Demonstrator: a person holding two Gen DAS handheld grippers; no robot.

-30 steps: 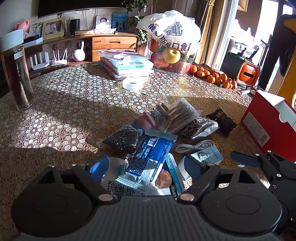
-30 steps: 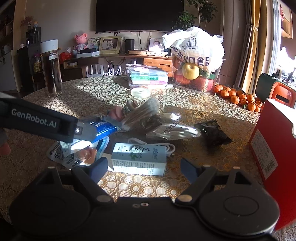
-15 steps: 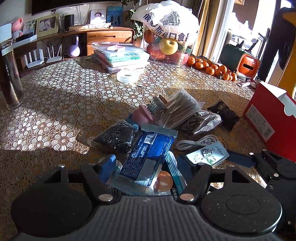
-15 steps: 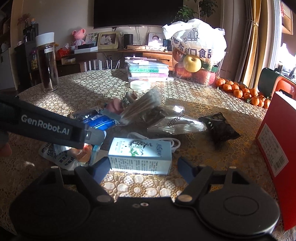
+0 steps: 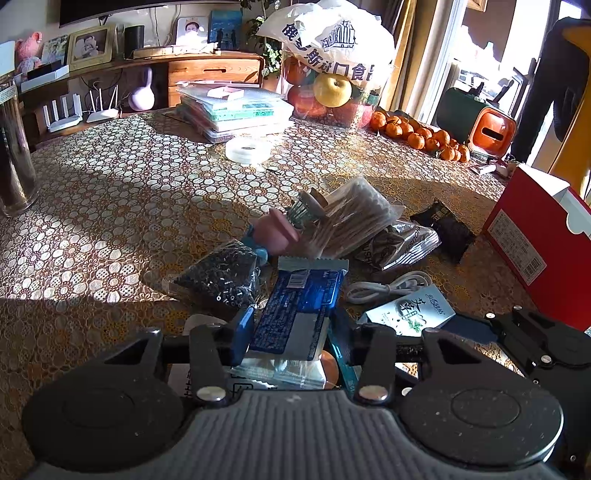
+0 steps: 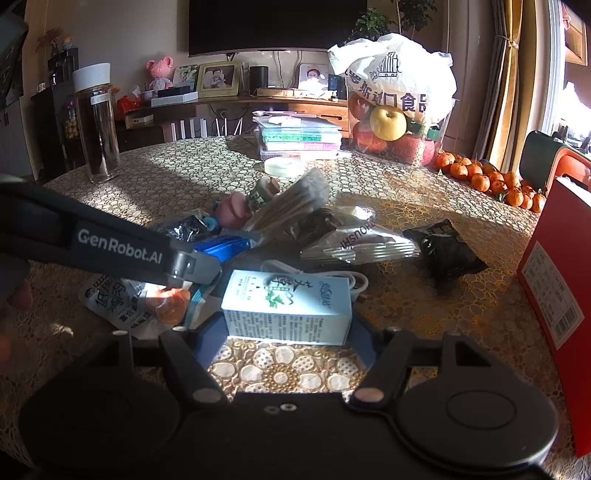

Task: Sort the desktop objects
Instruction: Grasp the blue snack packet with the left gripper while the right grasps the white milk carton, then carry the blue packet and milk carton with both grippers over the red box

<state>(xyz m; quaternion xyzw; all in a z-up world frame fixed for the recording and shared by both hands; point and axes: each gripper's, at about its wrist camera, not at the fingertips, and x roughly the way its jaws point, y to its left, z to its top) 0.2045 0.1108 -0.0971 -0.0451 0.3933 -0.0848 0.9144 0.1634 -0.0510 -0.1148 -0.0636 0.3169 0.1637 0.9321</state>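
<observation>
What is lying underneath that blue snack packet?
Under the blue snack packet lies a clear pouch showing something orange, and a teal-edged wrapper. The gripper body hides how far they run; their contents are unclear.

"GenRobot.AI" stood on the left gripper [image 6: 192, 269], left of the right jaws; "HOUSH" on a silver packet [image 6: 354, 247] beyond them.

Sunlit window [image 5: 476, 55]; wooden sideboard [image 5: 207, 70]; television [image 6: 277, 26]
</observation>
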